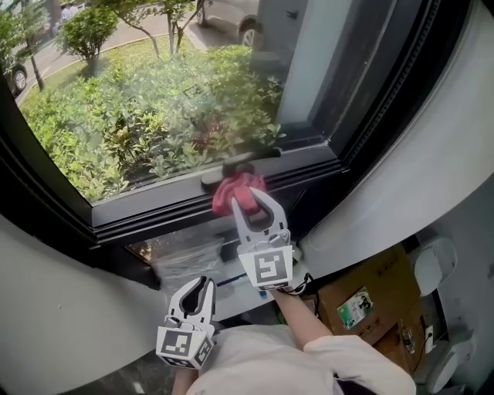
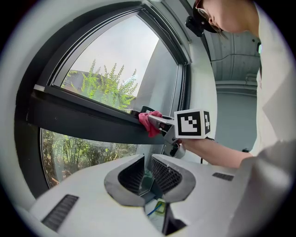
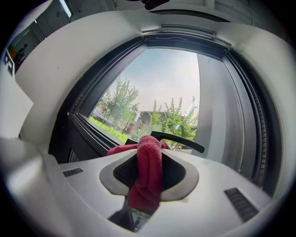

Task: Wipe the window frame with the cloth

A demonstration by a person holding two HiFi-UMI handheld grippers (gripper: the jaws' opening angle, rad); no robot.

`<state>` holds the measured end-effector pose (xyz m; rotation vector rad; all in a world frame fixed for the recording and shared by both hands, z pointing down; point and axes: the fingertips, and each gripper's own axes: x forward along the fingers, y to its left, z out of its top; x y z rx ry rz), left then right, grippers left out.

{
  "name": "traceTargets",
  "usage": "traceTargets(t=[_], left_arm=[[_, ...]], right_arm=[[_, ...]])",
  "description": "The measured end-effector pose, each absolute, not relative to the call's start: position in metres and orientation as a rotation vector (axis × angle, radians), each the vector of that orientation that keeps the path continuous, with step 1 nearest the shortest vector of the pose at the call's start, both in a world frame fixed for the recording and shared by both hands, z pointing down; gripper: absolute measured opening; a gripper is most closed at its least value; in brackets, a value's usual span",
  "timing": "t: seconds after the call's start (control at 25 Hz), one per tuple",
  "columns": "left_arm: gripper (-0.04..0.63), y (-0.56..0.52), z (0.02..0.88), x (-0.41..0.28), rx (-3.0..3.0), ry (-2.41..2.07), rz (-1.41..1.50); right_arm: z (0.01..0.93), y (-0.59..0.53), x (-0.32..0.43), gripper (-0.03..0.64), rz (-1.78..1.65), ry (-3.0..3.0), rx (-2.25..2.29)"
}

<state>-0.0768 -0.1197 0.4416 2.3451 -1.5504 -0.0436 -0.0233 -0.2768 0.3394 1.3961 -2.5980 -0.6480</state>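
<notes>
Daylight is pouring through the window (image 1: 154, 100), and green shrubs (image 1: 139, 123) are growing outside. A cardboard box (image 1: 370, 297) is sitting below the curved white wall (image 1: 417, 177).

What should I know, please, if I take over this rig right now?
Right tool: shut on the red microfibre cloth, pressed to the dark horizontal window frame rail near the black window handle.
Left tool: jaws almost together, empty, held low, away from the frame.
Done: cloth is on the frame; wiped stretch cannot be told.
To do: wipe along the rail.

Green shrubs (image 1: 154, 116) fill the ten o'clock area; a parked car (image 1: 231, 17) sits at twelve, a cardboard box (image 1: 369, 297) at four.
</notes>
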Motion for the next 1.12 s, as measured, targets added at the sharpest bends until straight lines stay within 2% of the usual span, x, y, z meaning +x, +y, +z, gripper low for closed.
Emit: traceTargets(t=[0.76, 1.12], left_arm=[[0.055, -0.116, 0.44, -0.08, 2.331, -1.587, -0.034], [0.055, -0.111, 0.426, -0.115, 2.259, -1.751, -0.044]], right_arm=[[0.345, -0.267, -0.038, 0.104, -0.619, -2.643, 1.336], [0.349, -0.269, -0.033, 0.104, -0.521, -2.643, 1.342]])
